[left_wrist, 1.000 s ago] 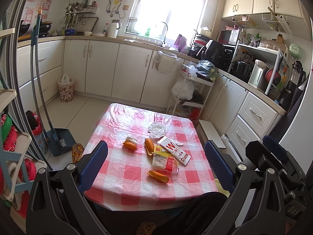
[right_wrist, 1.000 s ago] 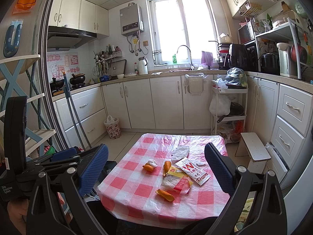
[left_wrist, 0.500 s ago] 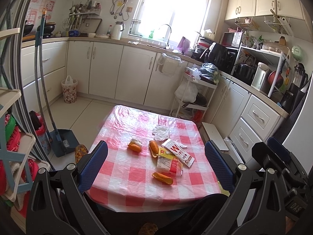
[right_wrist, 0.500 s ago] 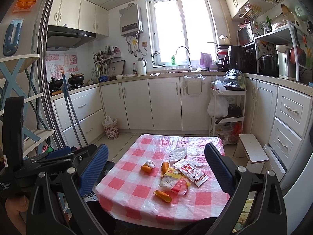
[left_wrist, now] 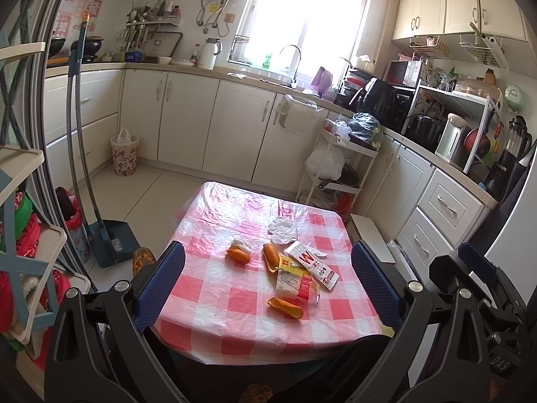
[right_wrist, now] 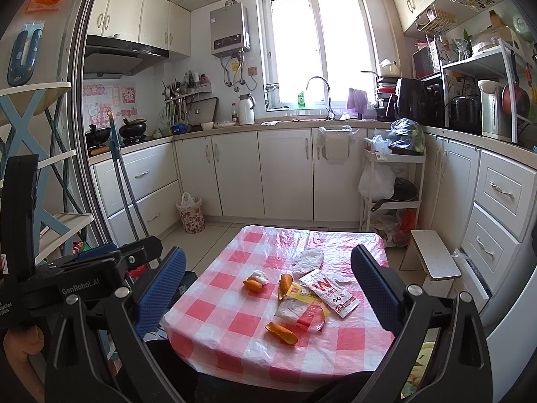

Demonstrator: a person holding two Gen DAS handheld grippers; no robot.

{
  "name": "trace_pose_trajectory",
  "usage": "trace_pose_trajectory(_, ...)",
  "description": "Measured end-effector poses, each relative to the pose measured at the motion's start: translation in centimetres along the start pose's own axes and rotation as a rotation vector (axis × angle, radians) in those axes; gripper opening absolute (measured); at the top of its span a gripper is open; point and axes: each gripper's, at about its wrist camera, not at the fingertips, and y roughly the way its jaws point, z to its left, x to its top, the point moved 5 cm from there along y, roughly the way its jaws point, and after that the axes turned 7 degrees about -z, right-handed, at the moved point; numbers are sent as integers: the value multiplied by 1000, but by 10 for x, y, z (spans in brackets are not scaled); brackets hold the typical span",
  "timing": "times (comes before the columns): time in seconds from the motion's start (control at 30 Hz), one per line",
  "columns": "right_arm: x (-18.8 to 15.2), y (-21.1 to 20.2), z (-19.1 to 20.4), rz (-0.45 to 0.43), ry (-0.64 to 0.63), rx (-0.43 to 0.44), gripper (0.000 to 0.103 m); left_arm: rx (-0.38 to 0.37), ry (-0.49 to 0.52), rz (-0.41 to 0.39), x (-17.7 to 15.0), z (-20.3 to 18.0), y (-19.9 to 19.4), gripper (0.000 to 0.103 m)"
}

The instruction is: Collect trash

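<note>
I have both grippers held high and back from the bench (left_wrist: 214, 305), which I judge is a survey position: from here the whole scatter of trash falls between the fingers before I commit to a first pick. The left gripper (left_wrist: 268, 282) is spread wide with nothing in it, and the right gripper (right_wrist: 268, 285) is the same, wide open and empty. The trash sits in a loose cluster near the middle of the checked cloth: three pieces of orange peel (left_wrist: 285, 306), a crumpled tissue (left_wrist: 283, 230) farther back, a long white and red wrapper (left_wrist: 310, 263), and a yellow and red packet (left_wrist: 295, 280) lying partly under it. Something white rests against the far left peel; I cannot tell whether it is pith or paper. A small flowered bin (left_wrist: 125, 156) with a bag liner stands on the floor by the cabinets, well apart from the bench, and looks to me the likely drop point. The bench's near edge is cut off by a dark shape below, so anything lying there is hidden from me.
</note>
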Motion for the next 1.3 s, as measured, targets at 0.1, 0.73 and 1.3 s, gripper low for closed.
trace_pose_trajectory(0.1, -1, 1, 1, 3, -1, 2, 95, 2, -4, -3, 1, 3, -1, 96)
trace_pose_trajectory(0.73, -7, 2, 3, 11, -8, 8, 95, 3, -11, -4, 2, 7, -1, 96)
trace_pose_trajectory(1.3, -11, 4, 6, 18, -9, 12, 95, 1, -9, -4, 2, 7, -2, 96)
